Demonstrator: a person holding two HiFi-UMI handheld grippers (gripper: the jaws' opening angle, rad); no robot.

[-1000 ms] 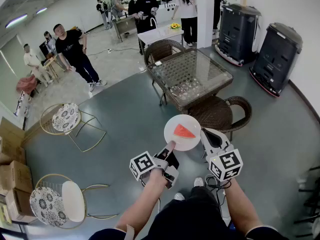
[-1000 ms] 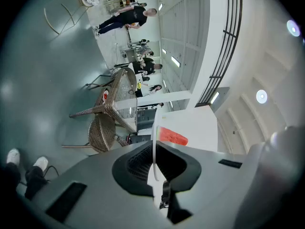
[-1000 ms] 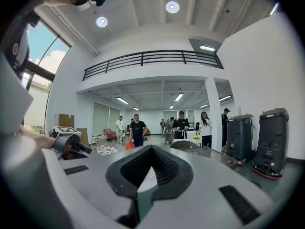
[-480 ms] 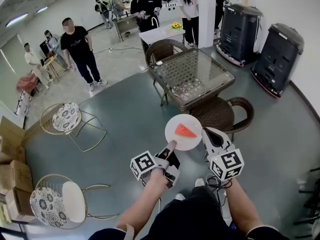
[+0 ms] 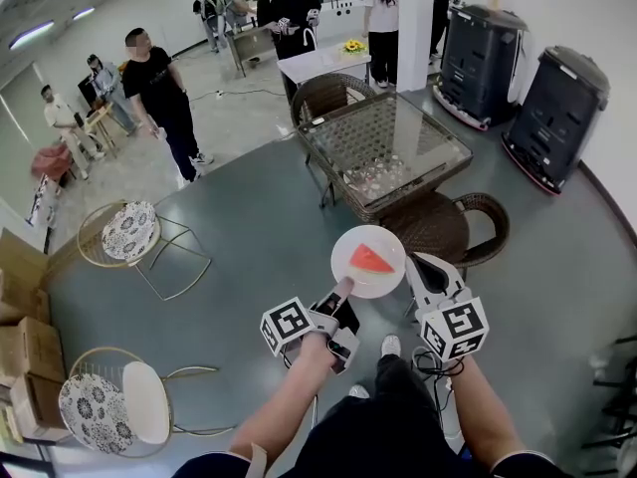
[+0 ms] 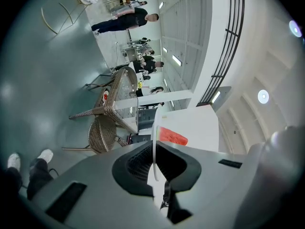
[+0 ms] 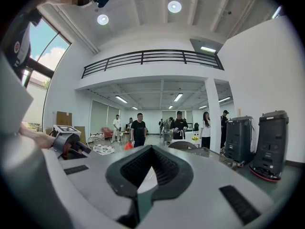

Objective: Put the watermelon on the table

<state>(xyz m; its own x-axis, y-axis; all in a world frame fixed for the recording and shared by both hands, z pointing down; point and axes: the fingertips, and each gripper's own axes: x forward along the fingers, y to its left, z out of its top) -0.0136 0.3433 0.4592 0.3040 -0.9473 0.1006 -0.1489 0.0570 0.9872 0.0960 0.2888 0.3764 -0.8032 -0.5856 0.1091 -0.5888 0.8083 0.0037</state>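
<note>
One watermelon slice (image 5: 369, 259) tops plate (image 5: 366, 235) in left gripper (image 5: 341, 290).

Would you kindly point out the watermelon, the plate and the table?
watermelon (image 5: 369, 259), head view, red flesh.
plate (image 5: 370, 285), head view, bare white below the slice.
table (image 5: 388, 132), head view, bare glass top.

A glass-top table (image 5: 383, 142) stands on the grey floor (image 5: 259, 237) in the upper middle of the frame; one wicker chair (image 5: 443, 225) is just below it, a second wicker chair (image 5: 323, 98) above.
</note>
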